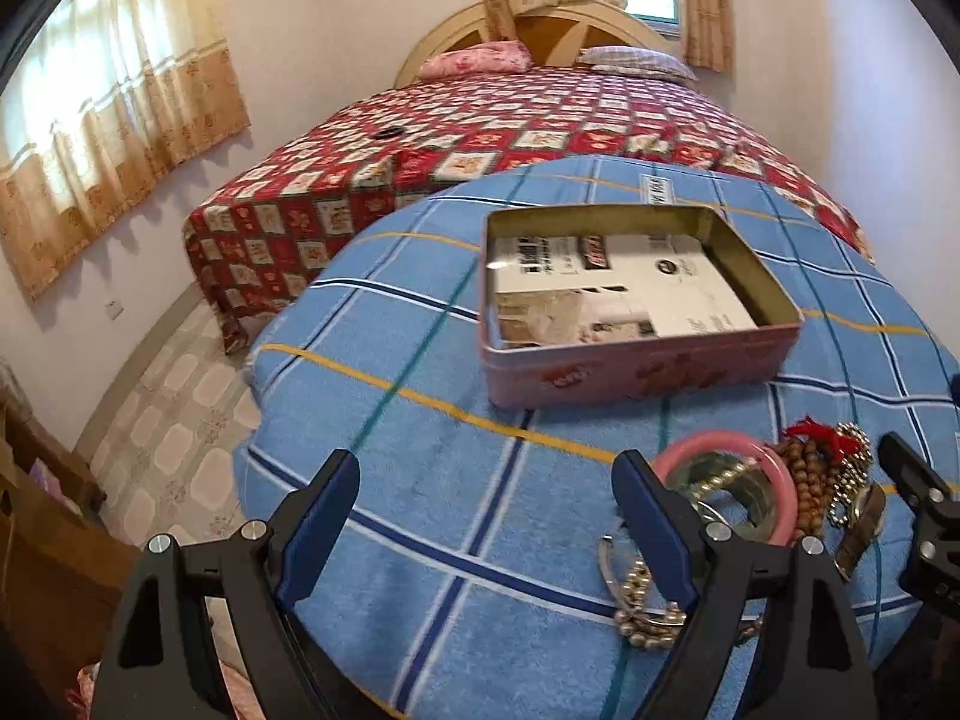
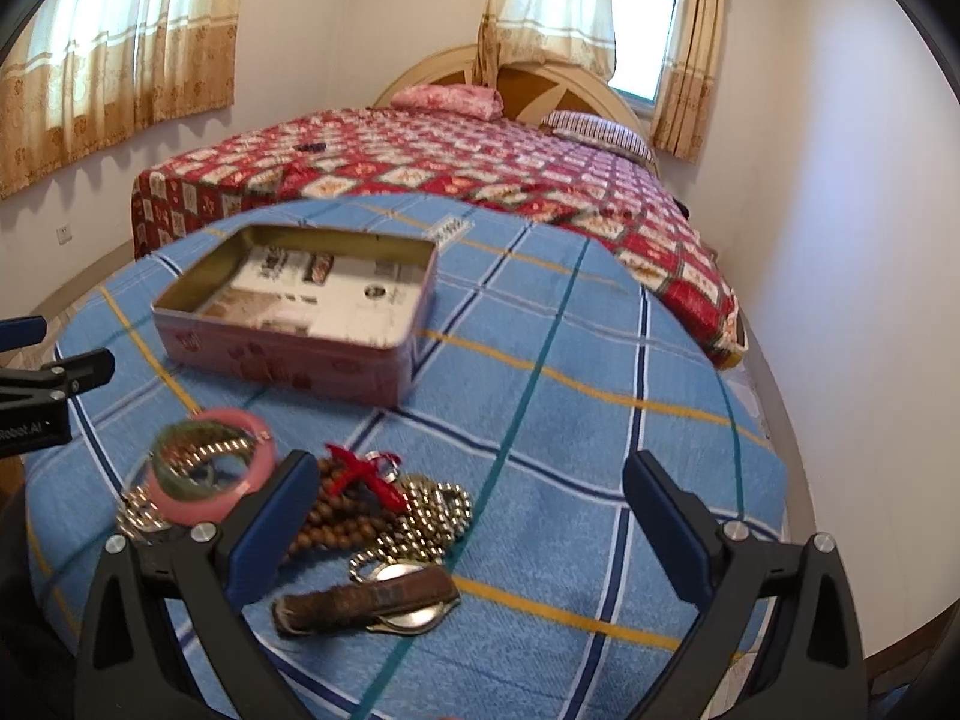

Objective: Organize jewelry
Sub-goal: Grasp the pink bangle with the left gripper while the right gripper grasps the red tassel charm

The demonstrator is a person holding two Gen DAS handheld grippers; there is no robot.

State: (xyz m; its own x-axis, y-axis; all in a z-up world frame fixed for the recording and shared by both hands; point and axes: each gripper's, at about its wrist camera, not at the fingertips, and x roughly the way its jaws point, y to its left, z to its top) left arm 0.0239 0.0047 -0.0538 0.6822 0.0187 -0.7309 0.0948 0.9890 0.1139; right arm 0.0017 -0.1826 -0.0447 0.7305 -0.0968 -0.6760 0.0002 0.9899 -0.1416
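An open pink tin box (image 1: 636, 360) (image 2: 288, 360) sits on the blue checked cloth, with printed paper inside. A jewelry pile lies in front of it: a pink bangle (image 1: 720, 450) (image 2: 210, 504), brown wooden beads with a red tassel (image 1: 810, 474) (image 2: 336, 516), a silver ball chain (image 2: 420, 516), a watch with a brown strap (image 2: 372, 600) and a silver bracelet (image 1: 642, 606). My left gripper (image 1: 486, 510) is open and empty, left of the pile. My right gripper (image 2: 468, 510) is open and empty, above the beads and watch.
The blue cloth (image 1: 456, 516) covers a rounded table. Behind it stands a bed with a red patterned cover (image 1: 480, 120) and two pillows. A small dark object (image 2: 309, 147) lies on the bed. A wooden piece (image 1: 36, 480) stands at the left by the tiled floor.
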